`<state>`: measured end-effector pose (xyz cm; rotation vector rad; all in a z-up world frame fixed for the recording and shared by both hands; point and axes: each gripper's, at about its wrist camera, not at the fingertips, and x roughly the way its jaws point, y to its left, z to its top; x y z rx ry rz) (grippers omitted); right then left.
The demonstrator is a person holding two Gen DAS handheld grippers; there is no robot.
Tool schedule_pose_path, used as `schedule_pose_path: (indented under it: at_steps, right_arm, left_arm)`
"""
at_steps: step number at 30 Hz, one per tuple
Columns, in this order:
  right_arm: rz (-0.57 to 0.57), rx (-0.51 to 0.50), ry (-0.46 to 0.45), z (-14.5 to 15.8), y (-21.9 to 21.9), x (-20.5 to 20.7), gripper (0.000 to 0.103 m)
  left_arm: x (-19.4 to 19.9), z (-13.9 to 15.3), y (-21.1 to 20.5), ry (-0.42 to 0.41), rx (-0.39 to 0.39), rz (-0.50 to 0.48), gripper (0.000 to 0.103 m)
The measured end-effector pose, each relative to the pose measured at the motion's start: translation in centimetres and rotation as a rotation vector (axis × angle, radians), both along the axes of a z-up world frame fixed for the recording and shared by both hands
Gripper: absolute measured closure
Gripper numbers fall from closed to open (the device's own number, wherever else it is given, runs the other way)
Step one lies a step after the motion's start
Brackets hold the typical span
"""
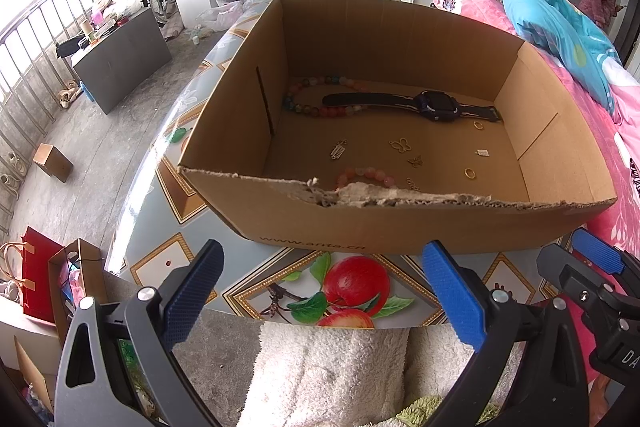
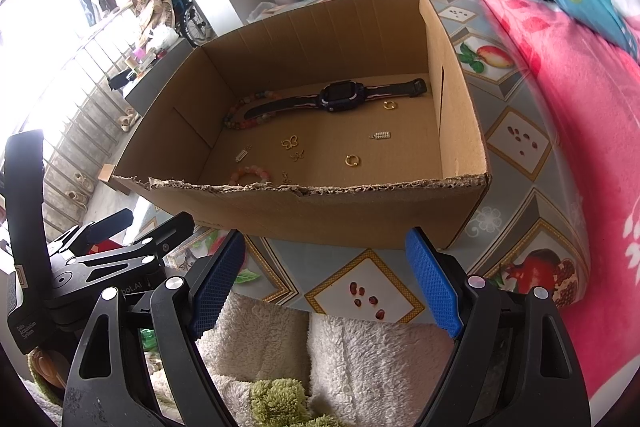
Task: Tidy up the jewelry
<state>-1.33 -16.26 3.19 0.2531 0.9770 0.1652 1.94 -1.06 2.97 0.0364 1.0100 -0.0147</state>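
Both grippers, left gripper (image 1: 324,291) and right gripper (image 2: 326,283), hang w/ jaws wide apart, nothing held, just short of table's (image 2: 360,267) near edge. Cardboard box (image 1: 400,223) sits on it; inside: watch (image 1: 436,105) + bead bracelet (image 1: 316,99) by far wall, rings, charms mid-floor, pink bracelet (image 1: 366,177) at near wall. Jewelry all boxed: fits sorting pending or finished.

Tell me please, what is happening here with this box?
A person holds two grippers, left gripper and right gripper, both open and empty, in front of a cardboard box on a table. In the box lie a dark watch, two bead bracelets, gold rings and small charms, scattered on its floor.
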Motion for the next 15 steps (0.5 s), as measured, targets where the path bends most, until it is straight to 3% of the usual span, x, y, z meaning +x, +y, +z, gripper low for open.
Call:
schedule_pose_path:
  at_steps: [15]
  right_arm:
    - [-0.001, 0.001, 0.0, 0.01, -0.01, -0.01, 0.024]
  left_arm:
    - [0.06, -0.06, 0.04, 0.0, 0.0, -0.001, 0.005]
